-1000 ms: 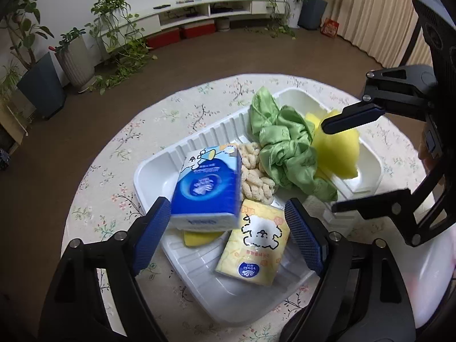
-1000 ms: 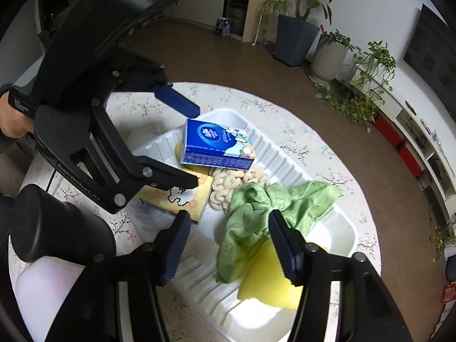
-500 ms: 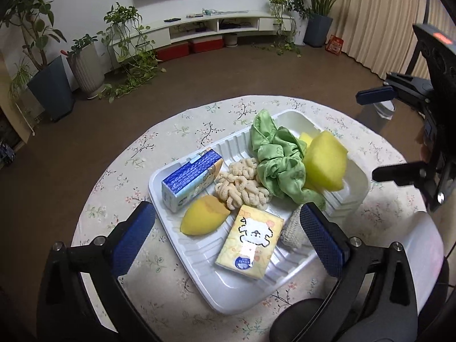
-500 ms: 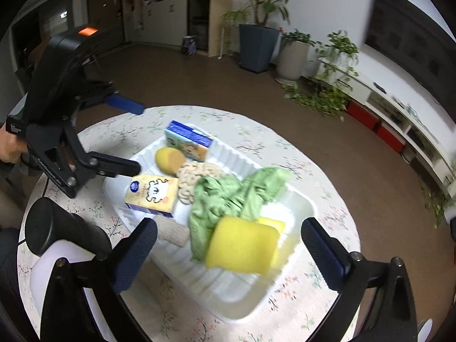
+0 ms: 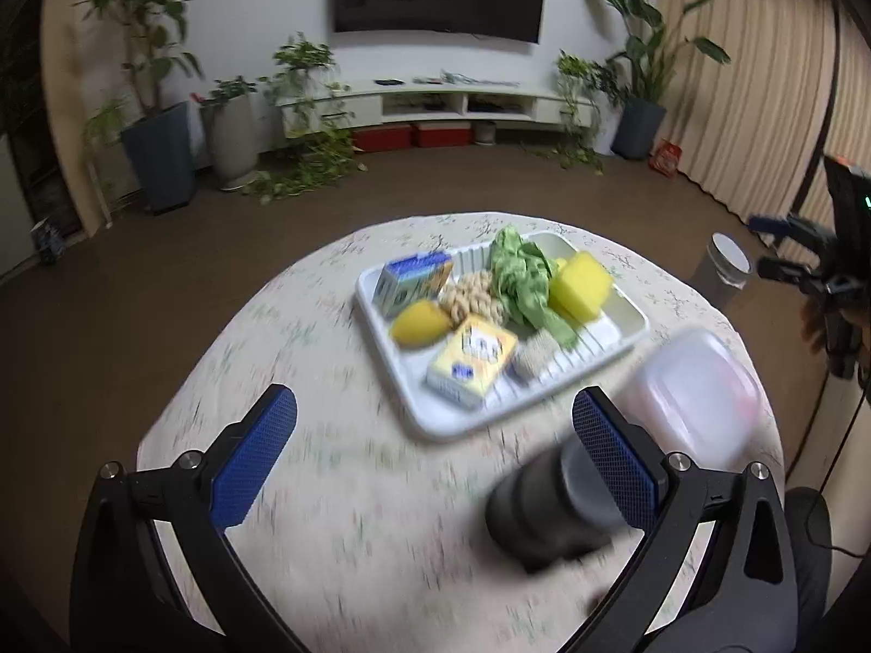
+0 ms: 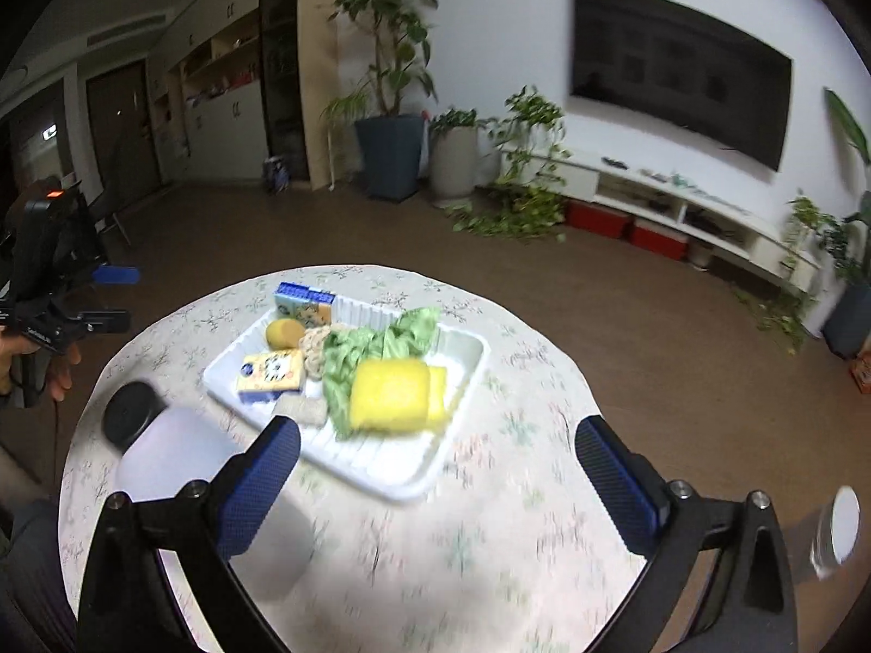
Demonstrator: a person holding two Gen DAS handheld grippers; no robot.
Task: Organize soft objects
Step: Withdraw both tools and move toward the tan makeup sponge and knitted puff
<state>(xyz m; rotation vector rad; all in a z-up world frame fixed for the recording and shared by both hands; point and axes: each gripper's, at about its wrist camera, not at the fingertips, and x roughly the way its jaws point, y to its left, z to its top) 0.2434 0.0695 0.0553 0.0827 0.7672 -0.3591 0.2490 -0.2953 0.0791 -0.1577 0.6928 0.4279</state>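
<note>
A white tray on the round table holds a blue tissue box, a yellow round sponge, a yellow tissue pack, a beige knitted piece, a green cloth and a yellow block sponge. The same tray shows in the right wrist view. My left gripper is open and empty, held back from the tray over the table's near side. My right gripper is open and empty, pulled back from the tray.
A dark cylinder and a translucent lidded box stand on the table near the left gripper. The floral tablecloth covers the table. A small bin stands on the floor beyond the table.
The blue tissue box went from upright between the left fingers to lying in the tray. Both grippers opened wider and pulled back and up, away from the tray.
</note>
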